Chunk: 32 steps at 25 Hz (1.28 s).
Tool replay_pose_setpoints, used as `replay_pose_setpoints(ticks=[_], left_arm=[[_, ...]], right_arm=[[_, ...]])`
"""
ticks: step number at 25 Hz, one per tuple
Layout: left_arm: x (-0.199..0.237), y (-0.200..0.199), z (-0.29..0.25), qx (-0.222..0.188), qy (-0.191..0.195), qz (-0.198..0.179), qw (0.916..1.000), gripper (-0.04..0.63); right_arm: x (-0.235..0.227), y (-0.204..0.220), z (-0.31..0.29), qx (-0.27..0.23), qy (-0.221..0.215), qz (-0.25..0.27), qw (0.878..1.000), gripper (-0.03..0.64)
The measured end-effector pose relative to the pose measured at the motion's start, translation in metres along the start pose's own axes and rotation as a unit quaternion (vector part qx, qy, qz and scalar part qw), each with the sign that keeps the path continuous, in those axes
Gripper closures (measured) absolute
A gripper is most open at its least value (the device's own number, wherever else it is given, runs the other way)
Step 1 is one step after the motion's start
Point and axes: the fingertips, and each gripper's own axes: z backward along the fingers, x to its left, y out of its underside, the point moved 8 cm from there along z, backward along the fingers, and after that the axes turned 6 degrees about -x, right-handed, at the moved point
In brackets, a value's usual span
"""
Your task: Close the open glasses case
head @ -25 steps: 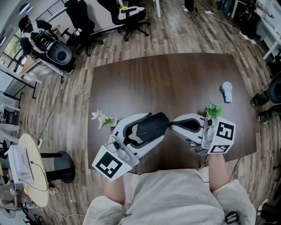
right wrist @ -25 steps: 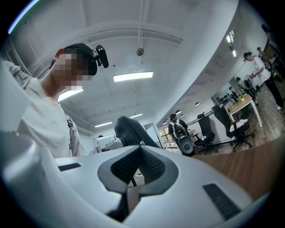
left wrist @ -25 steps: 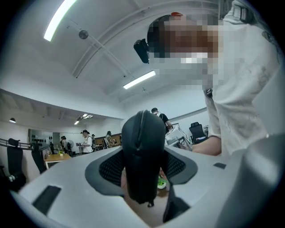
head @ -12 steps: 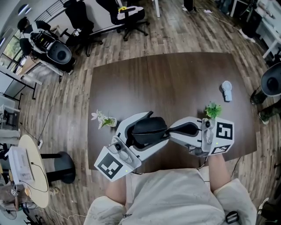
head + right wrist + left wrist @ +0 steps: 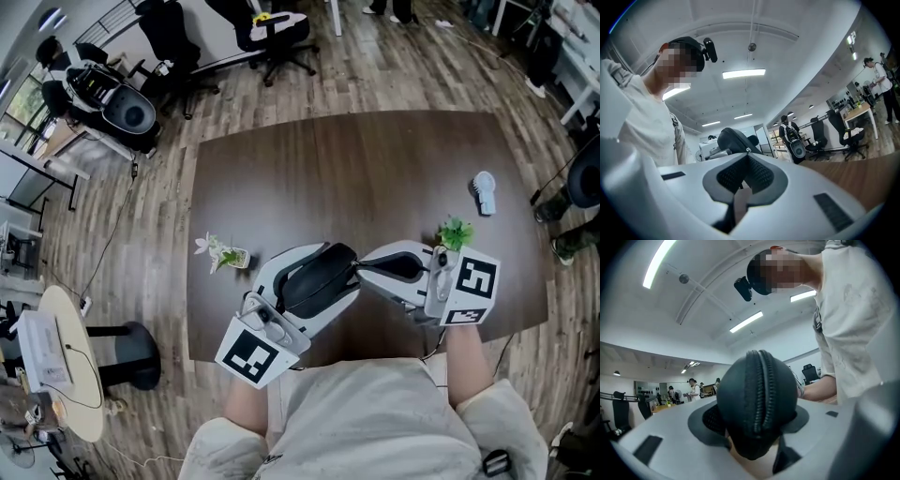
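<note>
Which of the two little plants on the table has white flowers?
The left plant, near the table's left edge in the head view: it carries pale blossoms, whereas the right plant is plain green leaves.

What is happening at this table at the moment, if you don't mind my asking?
A person holds a gripper in each hand over a dark table. The left gripper clasps the black glasses case, its jaws having just eased slightly wider. The right gripper is shut, its tips against one end of the case, at the zip.
</note>
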Motion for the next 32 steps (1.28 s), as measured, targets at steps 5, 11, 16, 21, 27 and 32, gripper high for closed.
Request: replay_pose_setpoints(ticks=[5, 11, 16, 21, 27, 32], left_arm=[[0.001, 0.001, -0.004, 0.025, 0.005, -0.024, 0.9994, 0.331], [0.001, 0.002, -0.008, 0.069, 0.019, -0.083, 0.9939, 0.339], [-0.003, 0.02, -0.013, 0.094, 0.018, -0.114, 0.9889, 0.342], [-0.005, 0.048, -0.013, 0.168, 0.022, -0.14, 0.9755, 0.341], [-0.005, 0.07, -0.017, 0.219, 0.027, -0.151, 0.9636, 0.342], [-0.002, 0.06, -0.018, 0.186, 0.009, -0.142, 0.9721, 0.332]], right_arm=[[-0.004, 0.004, 0.002, -0.007, 0.01, -0.011, 1.0, 0.617], [-0.007, 0.008, -0.003, 0.018, 0.021, 0.002, 1.0, 0.617], [-0.007, 0.012, -0.003, 0.078, 0.03, 0.043, 0.996, 0.617], [0.003, 0.01, -0.009, 0.096, -0.004, 0.046, 0.994, 0.615], [0.024, 0.015, -0.029, 0.105, -0.038, 0.049, 0.993, 0.615], [0.027, 0.01, -0.032, 0.071, -0.052, 0.039, 0.995, 0.617]])
